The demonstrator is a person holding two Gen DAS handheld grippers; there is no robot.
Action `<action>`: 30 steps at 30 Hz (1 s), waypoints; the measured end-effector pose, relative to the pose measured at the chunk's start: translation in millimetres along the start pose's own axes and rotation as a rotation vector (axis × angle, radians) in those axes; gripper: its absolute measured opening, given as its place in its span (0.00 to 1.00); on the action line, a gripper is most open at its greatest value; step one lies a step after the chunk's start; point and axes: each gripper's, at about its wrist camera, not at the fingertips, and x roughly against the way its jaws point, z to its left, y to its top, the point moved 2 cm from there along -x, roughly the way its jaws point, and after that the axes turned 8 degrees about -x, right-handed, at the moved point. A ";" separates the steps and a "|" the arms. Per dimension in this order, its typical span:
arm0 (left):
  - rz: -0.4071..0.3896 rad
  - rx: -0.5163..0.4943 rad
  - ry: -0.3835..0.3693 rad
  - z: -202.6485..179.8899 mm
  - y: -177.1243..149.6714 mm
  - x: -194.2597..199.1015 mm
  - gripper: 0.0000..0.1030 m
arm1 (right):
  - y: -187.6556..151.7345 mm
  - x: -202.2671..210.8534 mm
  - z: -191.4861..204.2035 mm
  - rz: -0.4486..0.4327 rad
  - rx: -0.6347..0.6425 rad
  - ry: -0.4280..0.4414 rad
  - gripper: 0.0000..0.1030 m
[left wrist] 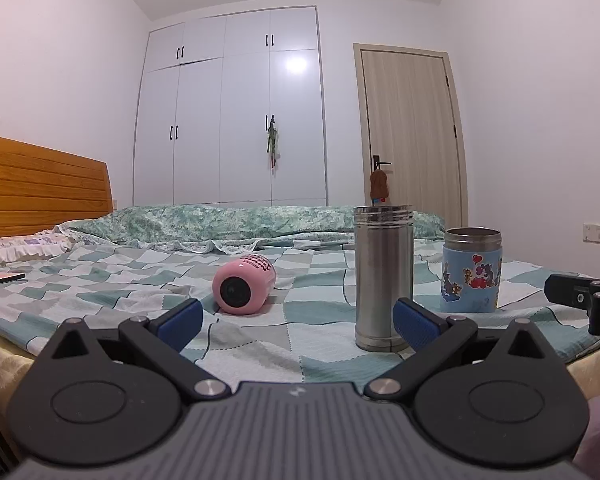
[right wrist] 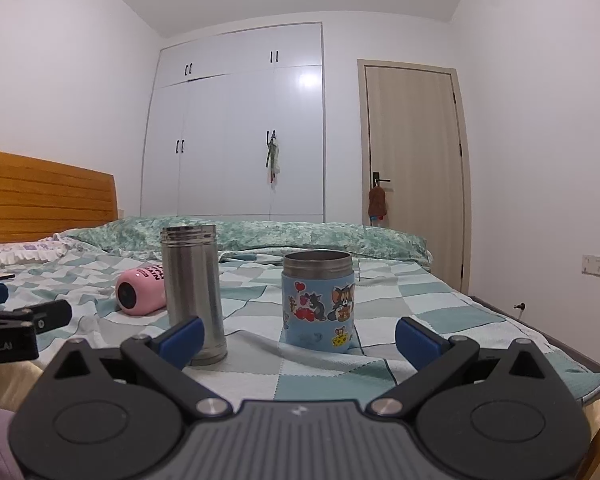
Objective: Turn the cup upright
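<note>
Pink, and lying on its side on the checkered bedsheet (left wrist: pixel 140 264), the cup (left wrist: pixel 244 285) is what I must stand up. Its round end faces me; I cannot tell if this is the mouth or the base. It rests left of the tall steel flask (left wrist: pixel 384 276) and farther away than it; the blue cartoon cup (left wrist: pixel 472 272) stands upright farther right.

My left gripper (left wrist: pixel 296 320) has its jaws spread wide and holds nothing, and it points roughly at the pink cup, not yet near. My right gripper (right wrist: pixel 298 334) is also spread wide and empty, facing the cartoon cup.

I think the left one should take the cup across its body, near the middle. The soft sheet may let it roll, so I would close slowly and keep away from the flask when turning it.
</note>
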 end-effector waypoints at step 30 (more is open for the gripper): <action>-0.004 -0.001 0.000 -1.2 0.3 -0.1 1.00 | -0.1 -1.3 0.9 -0.001 0.009 0.000 0.99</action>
